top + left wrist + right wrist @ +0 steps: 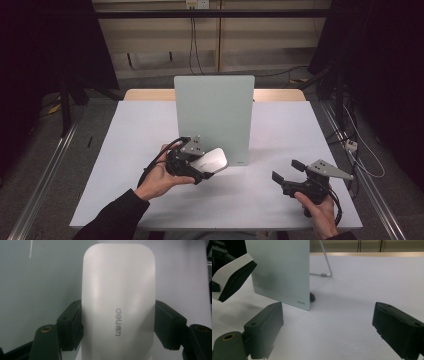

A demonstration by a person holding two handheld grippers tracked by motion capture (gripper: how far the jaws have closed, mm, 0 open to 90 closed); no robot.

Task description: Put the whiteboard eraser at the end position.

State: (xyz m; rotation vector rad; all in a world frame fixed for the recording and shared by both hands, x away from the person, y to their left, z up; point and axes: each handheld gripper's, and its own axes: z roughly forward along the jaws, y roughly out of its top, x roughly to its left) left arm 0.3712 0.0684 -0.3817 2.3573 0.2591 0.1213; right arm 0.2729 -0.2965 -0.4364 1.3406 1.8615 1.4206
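A pale green-grey board (214, 117) stands upright on the white table (125, 150), propped by a wire leg (325, 262) behind it. My left gripper (206, 168) is shut on a white eraser (210, 161) with rounded corners, held above the table just in front of the board's lower left part. In the left gripper view the jaws press both long sides of the eraser (118, 302), with the board's face close behind it. From the right gripper view the eraser (232, 275) shows a black felt underside. My right gripper (287, 171) hovers open and holds nothing at the front right.
A small red and black foot (312, 297) sits at the board's (279, 270) lower corner. Bare white tabletop (352, 302) lies between the right gripper (327, 325) and the board. Metal rails (45, 170) and cables run on the floor beside the table.
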